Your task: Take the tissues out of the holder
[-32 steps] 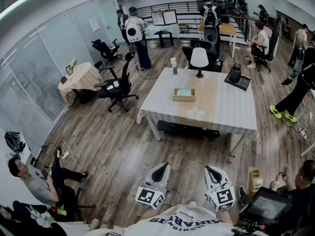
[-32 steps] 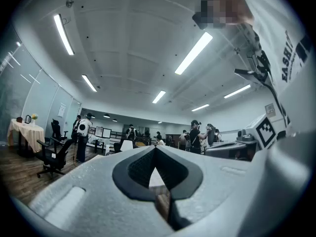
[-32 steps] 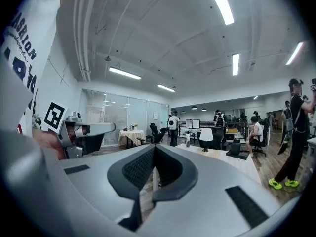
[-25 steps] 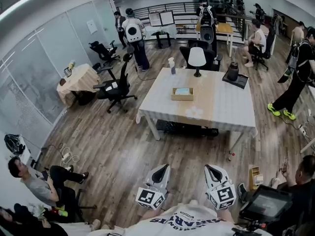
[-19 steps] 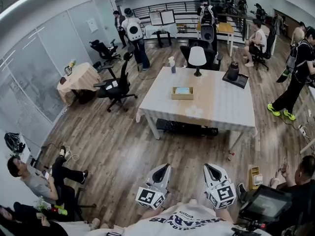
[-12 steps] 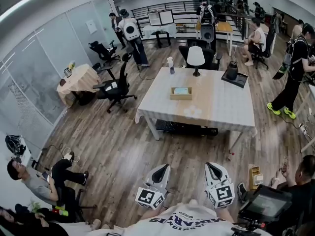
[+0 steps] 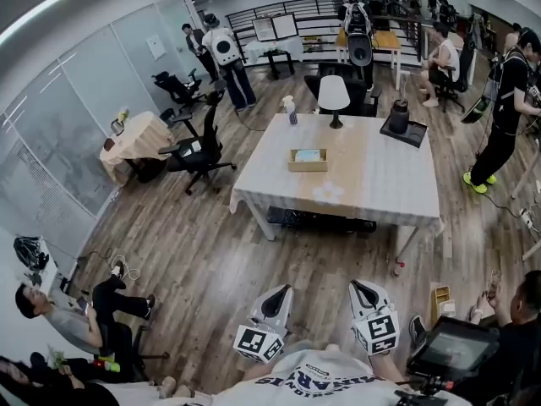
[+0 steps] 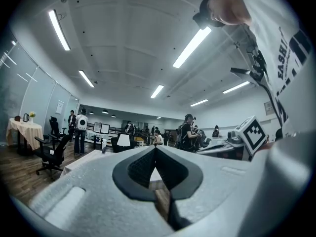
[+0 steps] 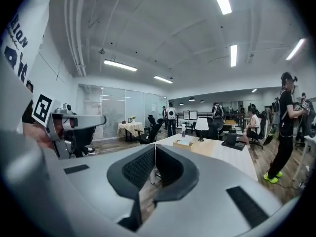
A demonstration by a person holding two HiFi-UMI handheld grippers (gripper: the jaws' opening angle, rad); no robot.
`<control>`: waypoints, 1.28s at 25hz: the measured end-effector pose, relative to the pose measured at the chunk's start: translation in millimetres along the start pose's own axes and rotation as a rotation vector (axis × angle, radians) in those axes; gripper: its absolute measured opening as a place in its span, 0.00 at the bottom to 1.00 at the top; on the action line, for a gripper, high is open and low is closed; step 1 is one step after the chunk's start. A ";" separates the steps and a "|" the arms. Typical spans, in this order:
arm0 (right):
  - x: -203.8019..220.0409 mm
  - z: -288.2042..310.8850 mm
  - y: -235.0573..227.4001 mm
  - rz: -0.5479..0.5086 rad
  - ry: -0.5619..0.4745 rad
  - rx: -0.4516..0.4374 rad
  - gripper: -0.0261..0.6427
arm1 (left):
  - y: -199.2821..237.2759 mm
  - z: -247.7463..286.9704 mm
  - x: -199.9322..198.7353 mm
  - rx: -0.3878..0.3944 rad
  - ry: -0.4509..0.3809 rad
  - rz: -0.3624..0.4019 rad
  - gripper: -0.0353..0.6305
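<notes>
The tissue holder, a low wooden box with pale blue tissues showing on top, stands mid-table on the white-clothed table, far ahead of me across the wood floor. In the right gripper view the tissue holder is small, just right of the jaw tips. My left gripper and right gripper are held side by side close to my body at the bottom of the head view, far from the table. Both are shut and hold nothing. Seen from their own cameras, the left gripper and the right gripper have their fingertips touching.
On the table's far end stand a white lamp, a spray bottle and a dark jug on a black tray. Black office chairs are left of the table. Several people stand or sit around the room; a monitor is at my right.
The head view has drifted slightly, so the table sits a little higher and nearer. People in the background have walked on. Both grippers stay shut in the same place.
</notes>
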State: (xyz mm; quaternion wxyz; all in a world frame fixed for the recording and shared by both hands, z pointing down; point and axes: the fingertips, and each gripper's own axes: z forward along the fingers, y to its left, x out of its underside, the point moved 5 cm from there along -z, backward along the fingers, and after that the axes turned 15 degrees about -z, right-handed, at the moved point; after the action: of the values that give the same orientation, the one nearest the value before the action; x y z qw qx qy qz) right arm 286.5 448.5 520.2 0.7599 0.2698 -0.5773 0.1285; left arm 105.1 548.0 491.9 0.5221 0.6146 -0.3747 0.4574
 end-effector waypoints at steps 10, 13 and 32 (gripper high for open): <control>3.7 23.3 -18.7 -0.007 0.002 -0.042 0.05 | 5.7 21.5 -0.6 -0.020 0.005 0.010 0.05; 5.1 32.4 -21.7 0.000 0.006 -0.034 0.05 | 14.2 30.9 0.5 -0.011 0.007 0.007 0.05; -10.5 151.7 -54.8 0.035 0.030 0.000 0.05 | 112.1 130.0 -24.8 0.079 0.019 -0.008 0.05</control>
State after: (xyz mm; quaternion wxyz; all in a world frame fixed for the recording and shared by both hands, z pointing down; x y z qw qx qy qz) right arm 188.6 319.9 524.4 0.7661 0.2577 -0.5706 0.1456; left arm 14.6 400.1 497.0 0.5029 0.6319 -0.3489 0.4754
